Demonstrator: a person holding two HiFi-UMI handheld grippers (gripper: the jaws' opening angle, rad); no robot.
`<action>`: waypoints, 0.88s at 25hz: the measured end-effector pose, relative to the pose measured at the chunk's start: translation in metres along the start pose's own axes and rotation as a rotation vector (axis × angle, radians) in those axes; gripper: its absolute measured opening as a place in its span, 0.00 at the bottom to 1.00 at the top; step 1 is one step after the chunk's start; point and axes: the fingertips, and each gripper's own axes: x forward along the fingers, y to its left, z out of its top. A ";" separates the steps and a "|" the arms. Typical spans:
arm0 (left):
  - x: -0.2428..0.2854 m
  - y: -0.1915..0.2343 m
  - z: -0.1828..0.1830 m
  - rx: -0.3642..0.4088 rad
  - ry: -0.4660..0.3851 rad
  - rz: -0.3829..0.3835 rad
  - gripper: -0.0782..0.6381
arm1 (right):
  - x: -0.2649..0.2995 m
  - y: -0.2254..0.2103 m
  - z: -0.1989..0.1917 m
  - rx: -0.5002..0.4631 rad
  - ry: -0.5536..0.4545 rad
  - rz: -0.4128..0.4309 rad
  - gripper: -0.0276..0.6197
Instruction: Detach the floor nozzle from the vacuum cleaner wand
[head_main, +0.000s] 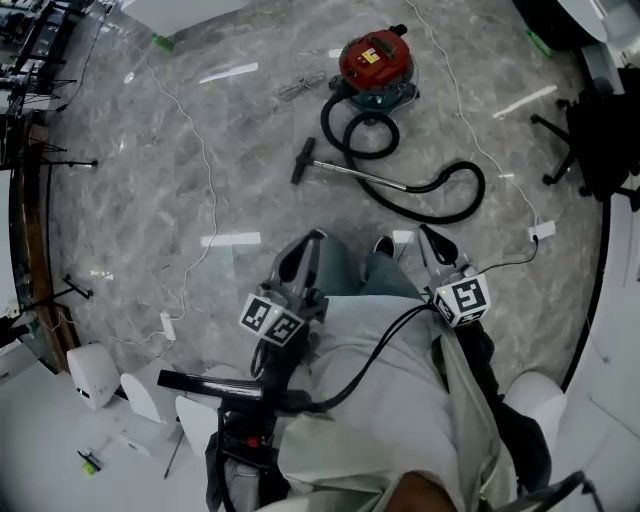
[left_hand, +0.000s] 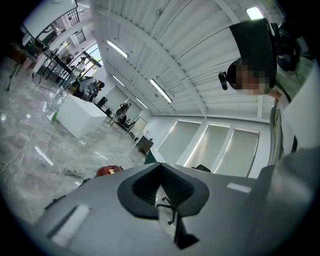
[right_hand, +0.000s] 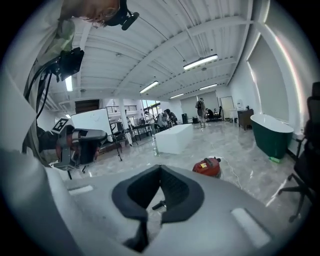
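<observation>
**Two hand-held grippers clenched empty; nozzle on wand**

Both were clenched on nothing: the left hand-held gripper (head_main: 312, 245) and the right hand-held gripper (head_main: 428, 240), carried close to the person's body, probably because the work lay well ahead of them. Out there the floor nozzle (head_main: 302, 161) lay on the marble floor (head_main: 150, 200), joined to the wand (head_main: 360, 177). The wand ran into the hose (head_main: 440, 200), which looped back to the red canister (head_main: 375, 62). Count: one nozzle, one wand, one hose, one canister, two hand-held grippers. Judged: approach stage, nothing detached yet.
</observation>
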 end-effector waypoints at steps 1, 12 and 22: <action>0.007 0.005 0.002 -0.001 0.005 0.000 0.12 | 0.008 -0.002 0.001 0.003 0.006 0.006 0.04; 0.104 0.135 0.041 0.001 0.105 -0.050 0.13 | 0.166 0.009 -0.002 -0.206 0.250 0.013 0.11; 0.118 0.312 -0.037 -0.062 0.246 0.104 0.19 | 0.355 -0.025 -0.196 -0.383 0.591 0.134 0.24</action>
